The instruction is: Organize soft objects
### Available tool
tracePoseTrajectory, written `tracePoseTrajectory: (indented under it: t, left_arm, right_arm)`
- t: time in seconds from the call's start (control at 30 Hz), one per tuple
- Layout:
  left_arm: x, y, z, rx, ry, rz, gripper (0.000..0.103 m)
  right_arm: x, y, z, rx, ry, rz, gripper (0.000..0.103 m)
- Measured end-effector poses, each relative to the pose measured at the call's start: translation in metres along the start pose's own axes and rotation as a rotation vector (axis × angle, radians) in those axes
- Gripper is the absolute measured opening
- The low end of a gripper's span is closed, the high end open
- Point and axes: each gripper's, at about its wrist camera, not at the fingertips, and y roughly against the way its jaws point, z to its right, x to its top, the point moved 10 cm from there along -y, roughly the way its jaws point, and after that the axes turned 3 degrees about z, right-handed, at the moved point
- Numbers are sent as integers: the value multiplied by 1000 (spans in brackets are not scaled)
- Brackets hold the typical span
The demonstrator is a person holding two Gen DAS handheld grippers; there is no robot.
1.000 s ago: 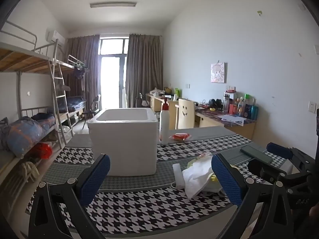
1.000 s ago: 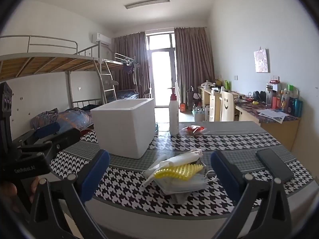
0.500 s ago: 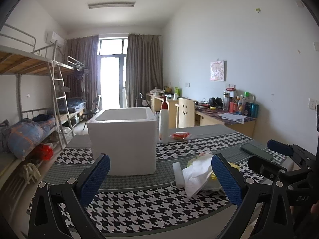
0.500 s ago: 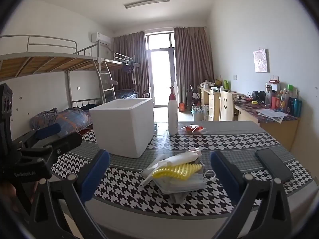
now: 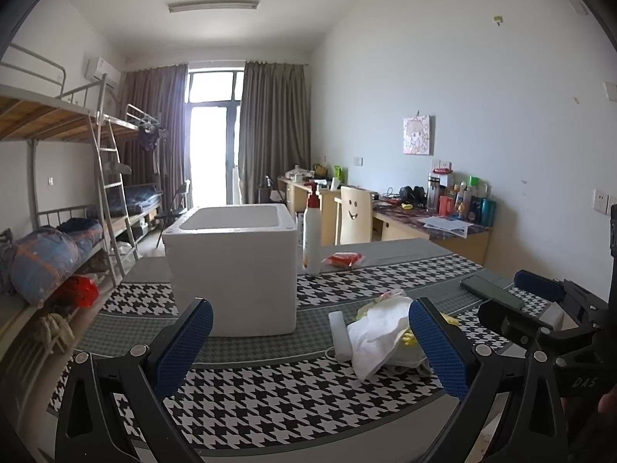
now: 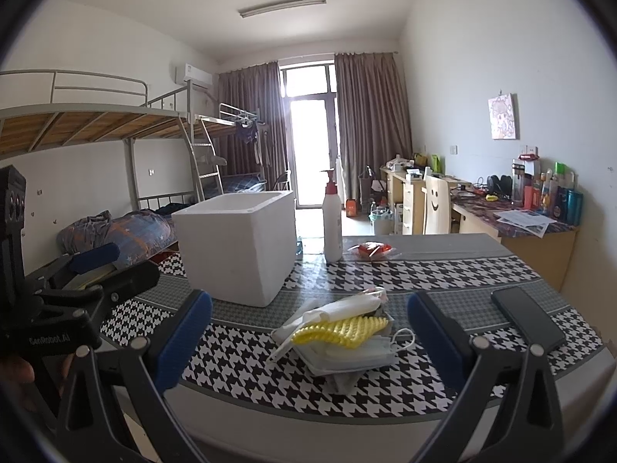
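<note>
A pile of soft things (image 6: 339,337) lies on the houndstooth table: a white cloth (image 5: 380,332), a yellow sponge (image 6: 345,330), a face mask (image 6: 366,355) and white pads. A white foam box (image 5: 233,266) stands open-topped behind it, also in the right wrist view (image 6: 239,247). My left gripper (image 5: 308,343) is open and empty, near the table's front edge, left of the pile. My right gripper (image 6: 308,341) is open and empty, in front of the pile. Each gripper shows at the side of the other's view.
A pump bottle (image 6: 332,223) and a red packet (image 6: 370,249) stand behind the box. A dark phone (image 6: 528,318) lies at the table's right. Bunk beds (image 6: 96,131) are on the left, desks and a chair (image 6: 435,208) on the right.
Both grippers have shifted very slightly; the views are almost the same. Nothing on the table has moved.
</note>
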Motion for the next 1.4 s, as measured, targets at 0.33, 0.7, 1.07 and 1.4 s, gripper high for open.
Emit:
tracePoseTrajectory:
  t: [0.33,0.7,1.07,1.4]
  left_arm:
    - [1,-5,4,-2,-11,-7,102]
    - [2,-9,1,3,-7,-7,102]
    - [-5,-19,5,-19,-10,-31,102]
    - [-15,-49,3,-33,2,-98,102]
  right_arm:
    - [0,-2,1,-3,-3,2,102]
    - [1,-7,1,-2,-5,-1,102]
    - [1,-11,6,-19,-8,-10,102]
    - [-6,-23,17,-50,-12,-55,102]
